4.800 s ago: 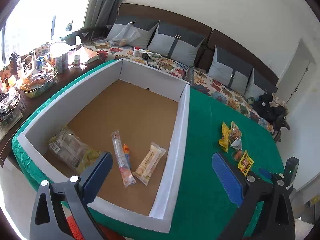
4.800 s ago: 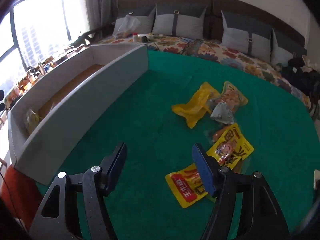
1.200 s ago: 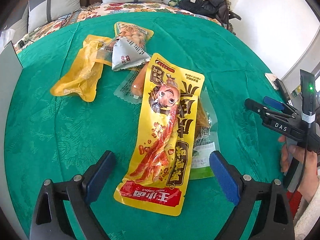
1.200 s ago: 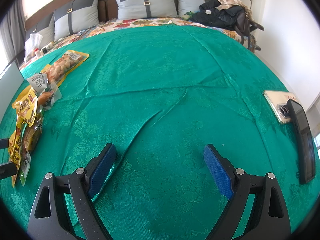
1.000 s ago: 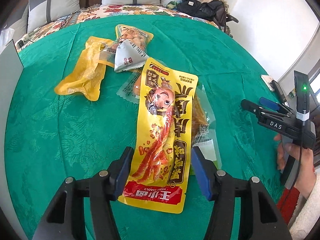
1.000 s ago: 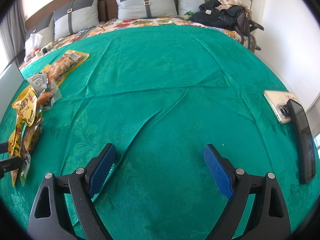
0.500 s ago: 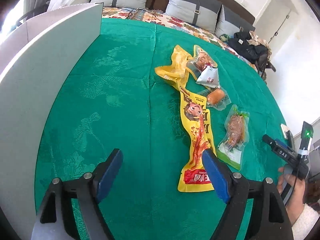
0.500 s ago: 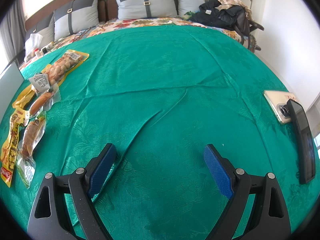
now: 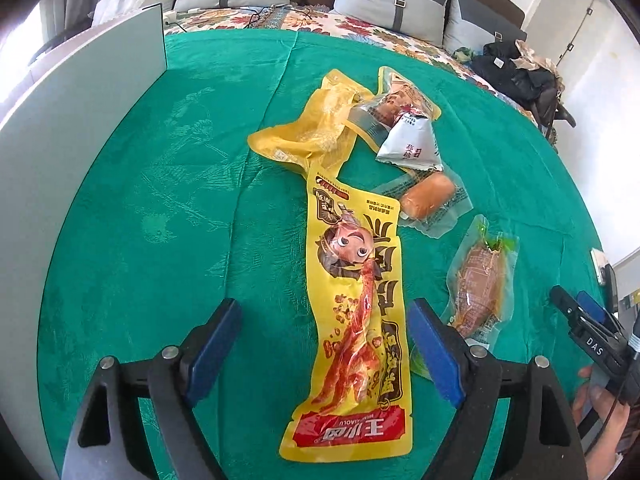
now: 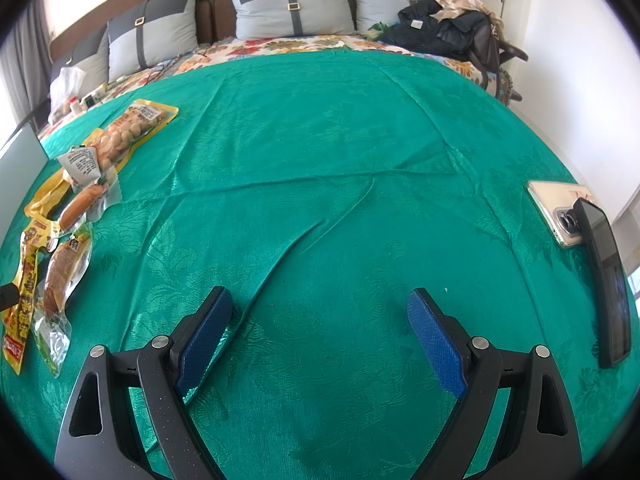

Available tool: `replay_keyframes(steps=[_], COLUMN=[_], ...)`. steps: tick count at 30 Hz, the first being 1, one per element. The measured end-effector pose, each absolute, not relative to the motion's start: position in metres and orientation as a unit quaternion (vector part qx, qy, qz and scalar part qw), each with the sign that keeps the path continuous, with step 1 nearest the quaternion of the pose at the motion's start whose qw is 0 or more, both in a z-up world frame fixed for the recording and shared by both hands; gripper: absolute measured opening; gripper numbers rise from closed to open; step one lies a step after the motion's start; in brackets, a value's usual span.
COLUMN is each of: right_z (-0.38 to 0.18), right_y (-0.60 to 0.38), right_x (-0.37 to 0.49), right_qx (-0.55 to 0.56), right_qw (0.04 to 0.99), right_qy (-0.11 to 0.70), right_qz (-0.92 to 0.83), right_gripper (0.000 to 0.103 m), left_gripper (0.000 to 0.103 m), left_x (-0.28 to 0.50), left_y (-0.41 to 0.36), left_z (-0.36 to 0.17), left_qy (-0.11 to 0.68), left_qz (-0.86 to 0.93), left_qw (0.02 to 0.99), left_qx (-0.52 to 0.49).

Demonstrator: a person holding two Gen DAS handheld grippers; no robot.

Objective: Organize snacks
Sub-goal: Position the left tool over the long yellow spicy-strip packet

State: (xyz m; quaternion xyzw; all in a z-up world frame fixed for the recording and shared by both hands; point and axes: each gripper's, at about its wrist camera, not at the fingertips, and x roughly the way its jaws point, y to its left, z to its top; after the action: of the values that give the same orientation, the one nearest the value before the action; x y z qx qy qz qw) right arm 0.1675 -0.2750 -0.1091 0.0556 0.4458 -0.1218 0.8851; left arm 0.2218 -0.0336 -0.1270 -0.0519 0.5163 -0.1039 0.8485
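The long yellow snack bag [image 9: 356, 312] is lying flat on the green cloth [image 9: 160, 208], right between the two blue fingers [image 9: 212, 344] of the left gripper [image 9: 324, 344]. Its long side is running the same way the fingers are pointing. Its red end is sitting close to the gripper, and its other end is reaching away, out past the fingertips. The fingers are spreading apart, one on each side of the bag, and they are not pressing on it.

Past the far end of the bag, a crinkly yellow wrapper [image 9: 312, 128] is lying just beyond it. To the right of that, a small white packet [image 9: 408, 148] is resting on a clear bag with a yellow edge [image 9: 404, 92]. A little sausage in a clear pack [image 9: 428, 200] is lying just beside the long bag, out past the right finger. A brown snack in a clear pack [image 9: 480, 280] is lying close outside the right finger.

Far off to the left of the fingers, the wall of a white box [image 9: 80, 120] is standing up.

The right gripper [image 10: 320, 320] is hanging over bare cloth, its fingers [image 10: 436, 332] wide with nothing between them. Well off to their right, a phone [image 10: 552, 208] and a dark phone [image 10: 608, 280] are lying together.
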Motion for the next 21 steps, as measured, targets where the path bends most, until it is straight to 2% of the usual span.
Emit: replay_keyframes(steps=[3, 4, 7, 13, 21], right_z=[-0.109, -0.109, -0.109, -0.109, -0.109], right_y=[-0.275, -0.275, -0.275, -0.275, -0.275], right_x=[0.167, 0.167, 0.167, 0.167, 0.167], right_qx=[0.056, 0.056, 0.056, 0.056, 0.056], right_qw=[0.885, 0.885, 0.885, 0.885, 0.885], right_qy=[0.446, 0.446, 0.446, 0.446, 0.446], right_qz=[-0.122, -0.122, -0.122, -0.122, -0.122], right_gripper=[0.091, 0.091, 0.091, 0.091, 0.091], left_gripper=[0.086, 0.089, 0.093, 0.093, 0.093], left_x=[0.222, 0.222, 0.218, 0.215, 0.213], left_y=[-0.046, -0.048, -0.033, 0.008, -0.024], left_z=[-0.131, -0.132, -0.132, -0.135, -0.13], left_qy=[0.517, 0.512, 0.504, 0.508, 0.516], left_qz=[-0.087, -0.082, -0.055, -0.039, -0.126], left_qw=[0.851, 0.854, 0.862, 0.861, 0.84], left_qx=[0.017, 0.037, 0.029, -0.003, 0.107])
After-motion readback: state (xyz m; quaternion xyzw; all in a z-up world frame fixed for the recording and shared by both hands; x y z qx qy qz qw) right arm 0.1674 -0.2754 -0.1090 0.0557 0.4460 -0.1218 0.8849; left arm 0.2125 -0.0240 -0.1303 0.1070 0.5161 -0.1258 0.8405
